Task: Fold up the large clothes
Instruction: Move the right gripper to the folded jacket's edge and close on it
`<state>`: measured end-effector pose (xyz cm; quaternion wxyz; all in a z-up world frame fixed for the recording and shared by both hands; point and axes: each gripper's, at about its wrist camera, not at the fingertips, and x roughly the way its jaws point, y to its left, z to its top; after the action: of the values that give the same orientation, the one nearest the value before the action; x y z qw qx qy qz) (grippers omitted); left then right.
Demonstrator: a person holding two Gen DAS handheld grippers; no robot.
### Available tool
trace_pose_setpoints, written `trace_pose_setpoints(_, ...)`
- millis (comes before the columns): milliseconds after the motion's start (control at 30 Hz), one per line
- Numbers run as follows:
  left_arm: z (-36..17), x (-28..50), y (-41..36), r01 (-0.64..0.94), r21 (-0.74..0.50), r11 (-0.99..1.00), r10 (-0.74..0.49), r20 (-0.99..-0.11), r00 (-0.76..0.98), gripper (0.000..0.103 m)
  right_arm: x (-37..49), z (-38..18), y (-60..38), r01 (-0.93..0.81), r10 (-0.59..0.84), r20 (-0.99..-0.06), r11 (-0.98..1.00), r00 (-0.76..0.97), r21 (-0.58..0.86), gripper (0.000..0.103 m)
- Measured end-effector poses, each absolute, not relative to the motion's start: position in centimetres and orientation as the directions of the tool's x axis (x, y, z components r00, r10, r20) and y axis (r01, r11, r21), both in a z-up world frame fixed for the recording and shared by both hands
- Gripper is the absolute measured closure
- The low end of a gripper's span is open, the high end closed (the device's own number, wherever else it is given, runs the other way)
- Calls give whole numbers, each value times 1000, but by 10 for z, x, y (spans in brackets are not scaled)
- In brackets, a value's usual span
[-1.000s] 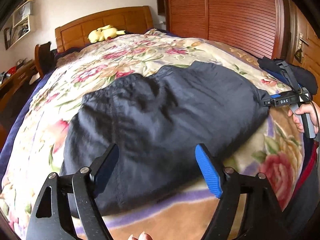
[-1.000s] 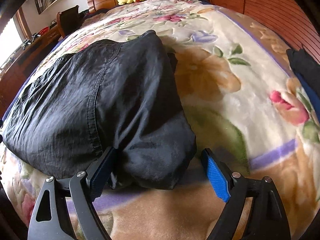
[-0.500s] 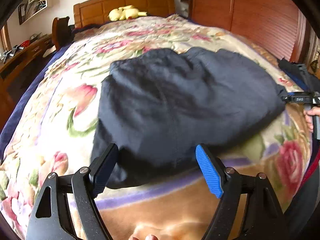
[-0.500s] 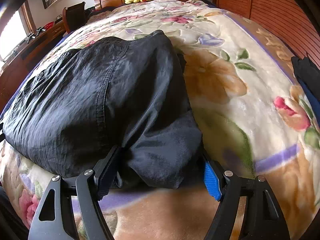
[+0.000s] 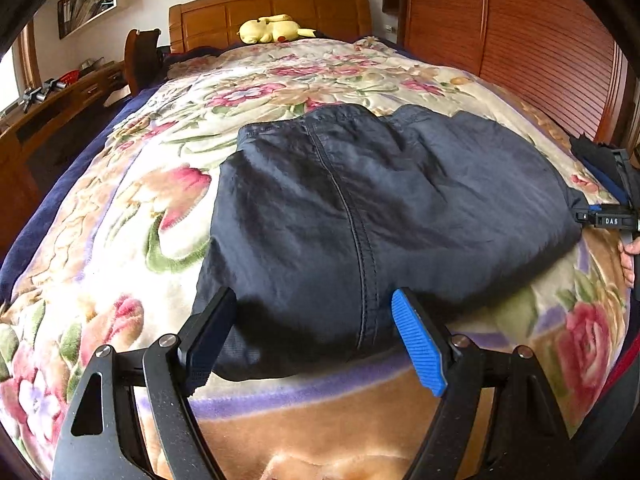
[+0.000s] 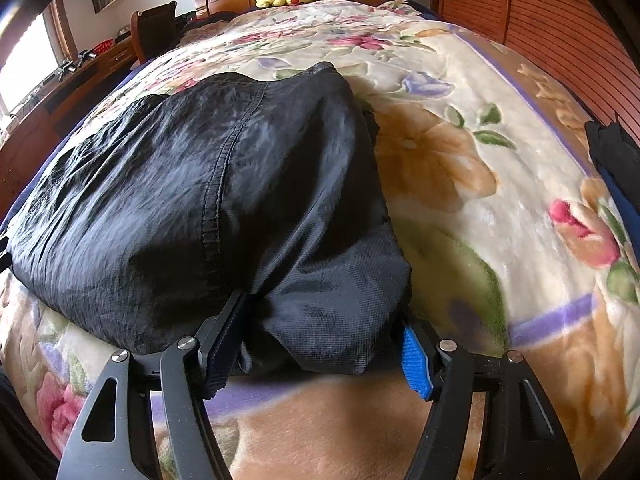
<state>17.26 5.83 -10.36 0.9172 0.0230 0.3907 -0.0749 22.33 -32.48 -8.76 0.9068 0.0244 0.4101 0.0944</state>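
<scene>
The dark navy garment point(image 5: 360, 208) lay folded on the floral blanket point(image 5: 132, 208) that covered the bed, near the foot end, a stitched seam point(image 5: 362, 248) running down its upper layer toward the near edge. In the left wrist view, the left claw point(image 5: 316, 336) stood over the garment's near left corner with its jaws spread wide; the cloth's edge lay between the black pad and the blue pad point(image 5: 418, 346), but neither pad pressed on it. At the far right of that view, the right claw point(image 5: 596, 220) met the garment's right-hand corner, with part of a hand point(image 5: 628, 256) below it. In the right wrist view, the right claw point(image 6: 320, 340) had a bunched fold of the garment point(image 6: 192, 200) between its jaws, which were closing; the cloth filled the gap and touched both pads. Beyond the garment, a yellow plush toy point(image 5: 272, 28) rested against the wooden headboard point(image 5: 224, 16). A louvred wooden wardrobe point(image 5: 540, 48) stood along the right side of the bed, a wooden desk point(image 5: 56, 100) along the left, and a dark cloth point(image 6: 612, 148) lay at the blanket's right edge.
</scene>
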Motion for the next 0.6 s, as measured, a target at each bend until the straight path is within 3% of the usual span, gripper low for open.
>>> trace_pose_setpoints(200, -107, 175, 61, 183, -67, 981, -174, -727, 664, 22, 223, -88, -325, -152, 193, -739, 981, 646, 123, 33)
trace_pose_setpoints(233, -111, 175, 59, 206, -67, 976, -187, -738, 649, 18, 223, -88, -325, -151, 191, -740, 981, 645, 122, 33)
trace_pose_setpoints(300, -118, 178, 52, 239, -63, 969, -202, -759, 619, 13, 223, -87, -326, -166, 213, -738, 977, 640, 138, 42)
trace_pose_setpoints(333, -124, 179, 48, 255, -55, 965, -203, -772, 602, 9, 223, -86, -325, -181, 234, -736, 972, 635, 152, 53)
trace_pose_setpoints(467, -135, 182, 37, 273, -6, 962, -168, -802, 573, 8, 219, -77, -315, -219, 217, -730, 971, 648, 95, 78)
trace_pose_setpoints(600, -134, 184, 41, 269, -42, 962, -192, -806, 560, 8, 215, -60, -314, -241, 241, -698, 965, 674, 101, 88)
